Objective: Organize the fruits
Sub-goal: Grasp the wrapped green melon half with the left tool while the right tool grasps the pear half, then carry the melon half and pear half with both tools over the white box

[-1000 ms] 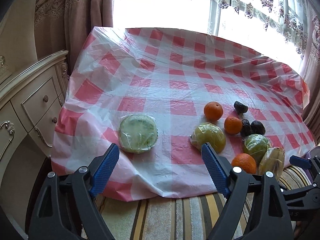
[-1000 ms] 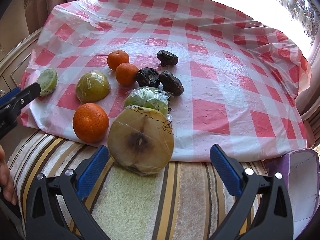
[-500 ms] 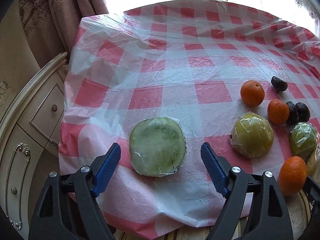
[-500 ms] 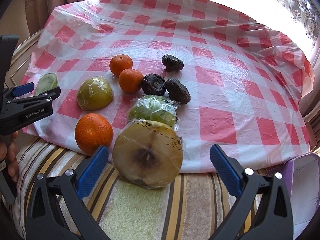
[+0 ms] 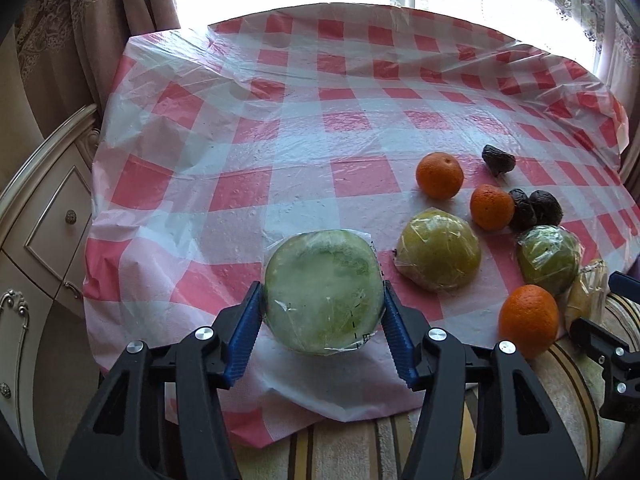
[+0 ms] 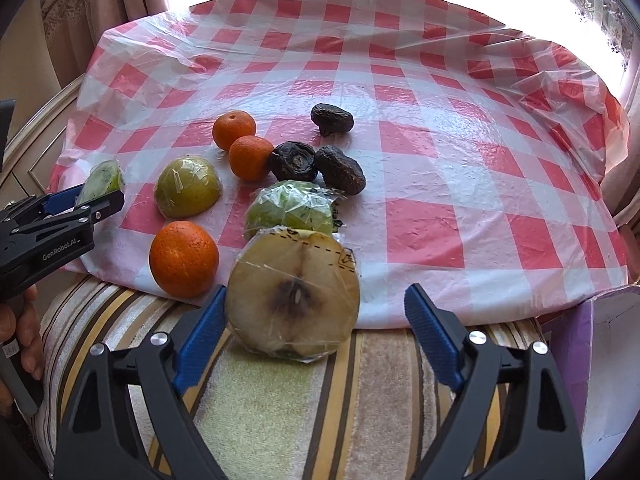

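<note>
On the red-checked plastic cloth [image 5: 280,152], a wrapped green fruit half [image 5: 320,320] sits between the blue pads of my left gripper [image 5: 321,290]. Its jaws are closing and both pads touch the fruit's sides. My right gripper [image 6: 317,290] is closing too, around a wrapped brown apple half [image 6: 294,304] at the cloth's near edge. The apple half leans on the left pad while the right pad stands well apart. Three oranges [image 6: 184,258], three dark dried fruits [image 6: 293,161], a wrapped yellow-green half [image 6: 187,186] and a wrapped green piece [image 6: 292,210] lie between the grippers.
A cream cabinet with drawers [image 5: 44,224] stands left of the table. A striped cushion [image 6: 280,400] lies under the cloth's near edge, and a purple box [image 6: 600,344] is at the right. Curtains and a bright window are behind. A hand [image 6: 20,320] holds the left gripper.
The left gripper has moved forward to the green half and its jaws have closed in onto it. The right jaws have narrowed a little around the apple half.
</note>
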